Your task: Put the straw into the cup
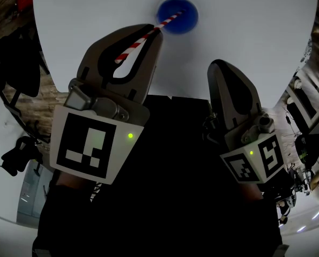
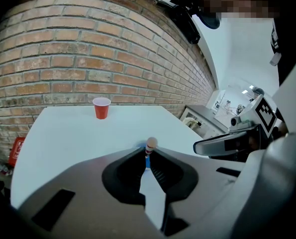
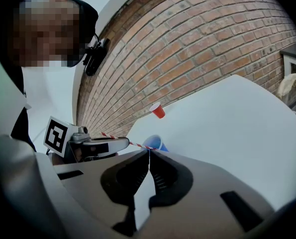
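Observation:
A red-and-white striped straw [image 1: 138,44] is pinched in my left gripper [image 1: 153,34], which is shut on it. The straw's far end reaches over the open mouth of the blue cup [image 1: 179,16] on the white round table [image 1: 256,25]. In the left gripper view the straw's end [image 2: 150,144] pokes up between the fingertips, with a sliver of the blue cup [image 2: 147,159] behind it. My right gripper [image 1: 219,68] hangs shut and empty, to the right of the cup and nearer to me. The right gripper view shows the straw [image 3: 119,139] slanting toward the blue cup [image 3: 153,143].
A red cup [image 2: 101,107] stands farther back on the table, also visible as the red cup [image 3: 157,110] in the right gripper view. A brick wall [image 2: 88,59] runs behind the table. Chairs and shop furniture surround the table's edge.

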Motion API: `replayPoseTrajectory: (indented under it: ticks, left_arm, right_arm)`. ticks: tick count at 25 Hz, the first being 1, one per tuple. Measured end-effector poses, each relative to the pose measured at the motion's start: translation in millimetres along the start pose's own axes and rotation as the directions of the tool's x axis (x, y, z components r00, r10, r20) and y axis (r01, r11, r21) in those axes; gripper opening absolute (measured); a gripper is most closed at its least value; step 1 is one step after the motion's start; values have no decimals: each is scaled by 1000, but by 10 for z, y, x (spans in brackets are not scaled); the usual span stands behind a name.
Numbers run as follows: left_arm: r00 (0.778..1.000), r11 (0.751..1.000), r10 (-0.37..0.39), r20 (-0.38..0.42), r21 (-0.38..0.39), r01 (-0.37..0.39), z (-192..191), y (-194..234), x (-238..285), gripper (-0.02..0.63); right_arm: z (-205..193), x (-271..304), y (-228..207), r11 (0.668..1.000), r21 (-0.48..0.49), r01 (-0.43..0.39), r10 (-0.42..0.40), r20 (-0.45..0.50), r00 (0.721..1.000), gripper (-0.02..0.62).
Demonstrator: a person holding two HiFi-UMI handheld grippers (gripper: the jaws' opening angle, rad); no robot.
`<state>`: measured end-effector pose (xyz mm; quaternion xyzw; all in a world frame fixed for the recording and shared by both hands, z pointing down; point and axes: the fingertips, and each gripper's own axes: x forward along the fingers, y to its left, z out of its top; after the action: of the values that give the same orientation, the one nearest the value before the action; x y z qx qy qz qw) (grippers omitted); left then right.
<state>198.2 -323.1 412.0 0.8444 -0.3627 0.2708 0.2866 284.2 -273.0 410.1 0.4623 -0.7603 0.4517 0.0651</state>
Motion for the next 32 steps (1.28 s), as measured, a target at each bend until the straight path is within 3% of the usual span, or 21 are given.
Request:
replayPoseTrajectory:
  ticks: [18, 23, 32]
  left_arm:
    - [1000, 1000, 3, 15, 19, -3, 19, -77, -106, 40]
    - [1000, 1000, 8, 4, 11, -8, -21, -101, -86, 114]
    - [999, 999, 38, 19, 3, -38, -61, -59, -288, 132]
  right_arm:
    - [17, -124, 63, 1000, -15, 0, 0, 21, 1000, 28]
    - [3, -166, 44, 1000, -15, -3, 3, 27, 1000, 28]
    - [-36, -267, 202, 999, -35, -2, 4, 47, 999, 28]
